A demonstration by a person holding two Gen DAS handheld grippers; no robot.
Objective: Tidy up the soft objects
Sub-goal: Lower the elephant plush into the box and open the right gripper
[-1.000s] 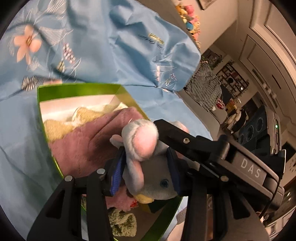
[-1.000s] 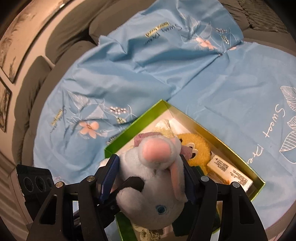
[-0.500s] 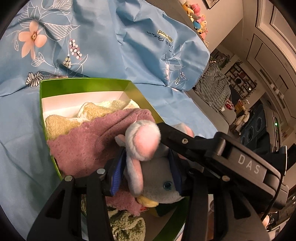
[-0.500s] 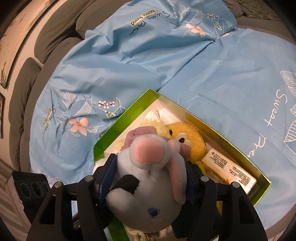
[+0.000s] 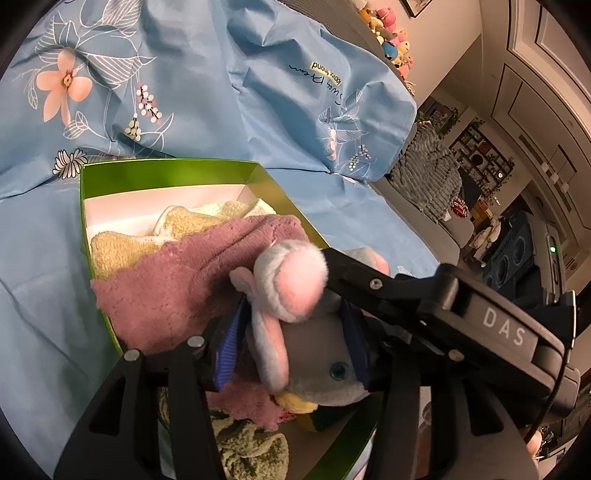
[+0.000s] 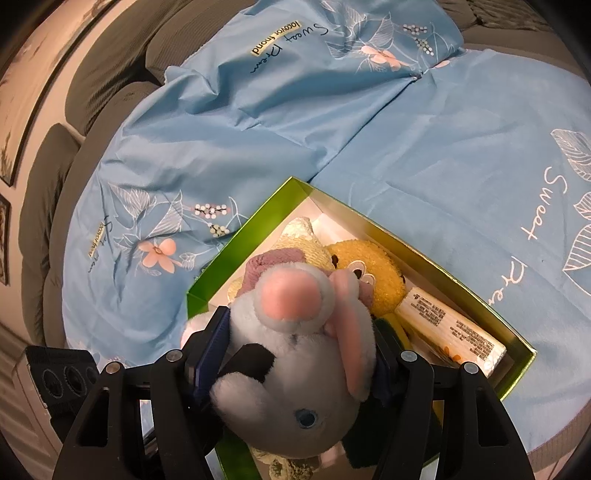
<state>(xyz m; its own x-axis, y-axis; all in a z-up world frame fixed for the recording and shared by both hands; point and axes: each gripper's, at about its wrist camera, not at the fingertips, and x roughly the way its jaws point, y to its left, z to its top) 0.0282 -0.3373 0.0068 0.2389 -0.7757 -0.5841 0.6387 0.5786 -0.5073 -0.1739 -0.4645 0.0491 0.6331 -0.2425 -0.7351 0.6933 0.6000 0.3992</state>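
A grey plush mouse (image 5: 295, 332) with pink ears is held by both grippers at once, above a green box (image 5: 166, 171). My left gripper (image 5: 291, 343) is shut on it. My right gripper (image 6: 291, 354) is shut on the plush mouse (image 6: 295, 354) too, and its black body crosses the left wrist view. The green box (image 6: 258, 229) holds a mauve knitted cloth (image 5: 177, 280), yellow towels (image 5: 122, 247), a yellow plush (image 6: 373, 269) and a white wrapped pack (image 6: 450, 328).
A light blue floral sheet (image 6: 461, 147) covers the grey sofa (image 6: 99, 85) under the box. A green knitted piece (image 5: 251, 450) lies at the box's near end. Shelves and plush toys (image 5: 388, 33) stand in the room behind.
Both grippers have lifted the mouse a little away from the box; more of the box's contents and the sheet show now. The grip on the mouse is unchanged.
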